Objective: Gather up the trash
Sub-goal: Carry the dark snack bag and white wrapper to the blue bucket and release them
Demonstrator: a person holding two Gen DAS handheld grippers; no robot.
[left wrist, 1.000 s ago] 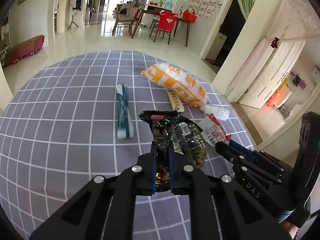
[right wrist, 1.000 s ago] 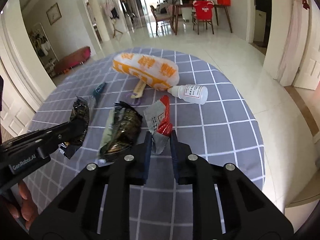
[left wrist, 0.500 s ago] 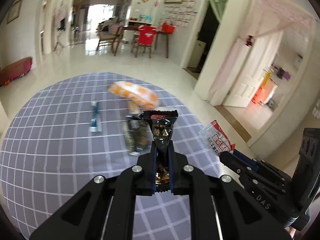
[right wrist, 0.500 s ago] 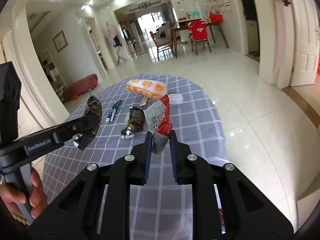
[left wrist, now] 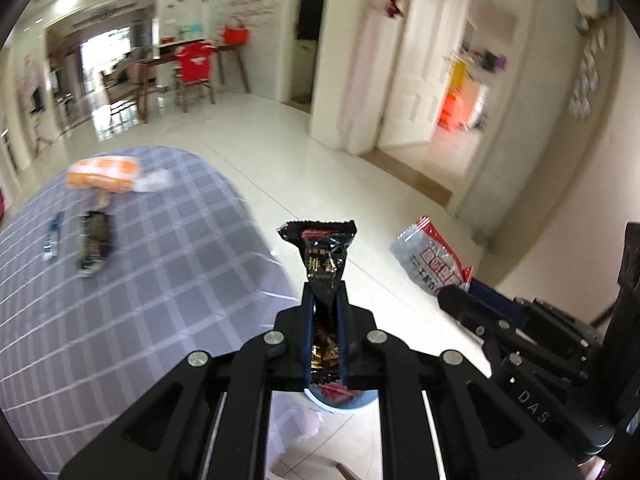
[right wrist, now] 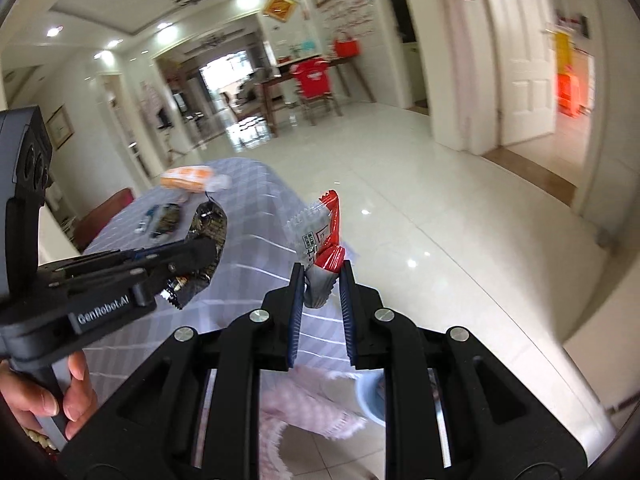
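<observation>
A crinkled black foil snack wrapper (left wrist: 326, 256) stands upright beyond the grey checked tablecloth (left wrist: 120, 280); a red-and-silver plastic wrapper (left wrist: 430, 258) hangs further right.

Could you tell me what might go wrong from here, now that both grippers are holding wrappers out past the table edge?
1. The right gripper pinches only the bottom corner of the red and silver foil wrapper, so it may slip before reaching the pale blue bin.
2. The left gripper holds the black snack wrapper above that bin's rim; released off-centre, it could miss.
3. The two grippers are close together and may collide.
</observation>
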